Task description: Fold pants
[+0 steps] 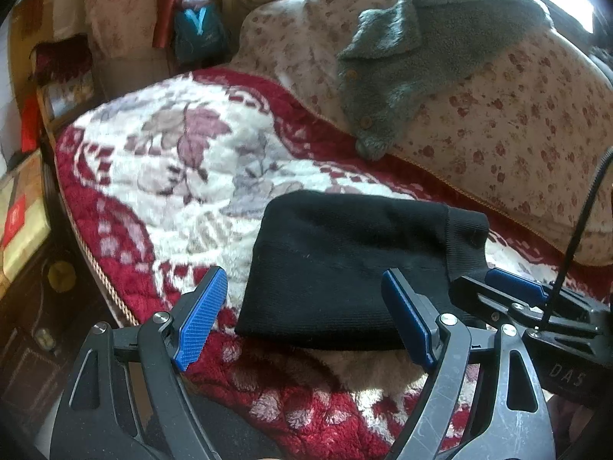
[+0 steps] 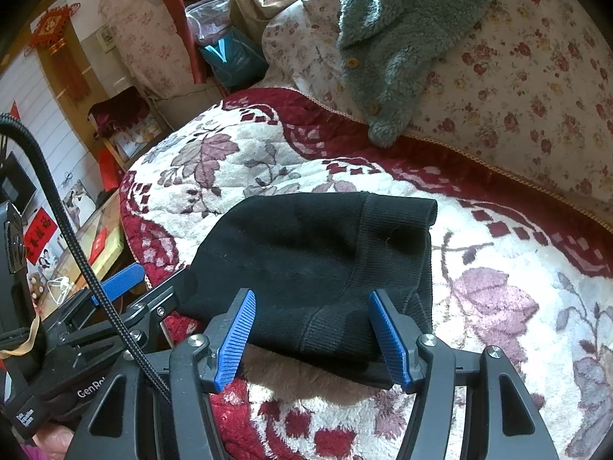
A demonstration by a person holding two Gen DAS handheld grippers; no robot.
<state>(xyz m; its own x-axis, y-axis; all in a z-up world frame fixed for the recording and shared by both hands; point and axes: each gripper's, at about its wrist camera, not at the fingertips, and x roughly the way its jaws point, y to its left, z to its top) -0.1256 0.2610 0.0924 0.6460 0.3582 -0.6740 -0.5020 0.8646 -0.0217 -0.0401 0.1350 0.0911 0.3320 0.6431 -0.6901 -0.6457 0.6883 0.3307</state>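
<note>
The black knit pants (image 1: 345, 264) lie folded into a compact bundle on the red and white floral blanket (image 1: 184, 161); they also show in the right wrist view (image 2: 318, 268). My left gripper (image 1: 302, 310) is open and empty, just before the bundle's near left edge. My right gripper (image 2: 312, 329) is open and empty, its blue fingers over the bundle's near edge. The right gripper also shows in the left wrist view (image 1: 517, 287), and the left gripper shows at the left of the right wrist view (image 2: 122, 278).
A grey-green fleece jacket (image 1: 421, 50) lies on the floral quilt (image 1: 517, 122) at the back right. The bed edge (image 1: 88, 260) drops off to the left, with boxes and a cabinet (image 1: 23, 211) beside it. A teal bag (image 2: 233, 57) stands at the bed's head.
</note>
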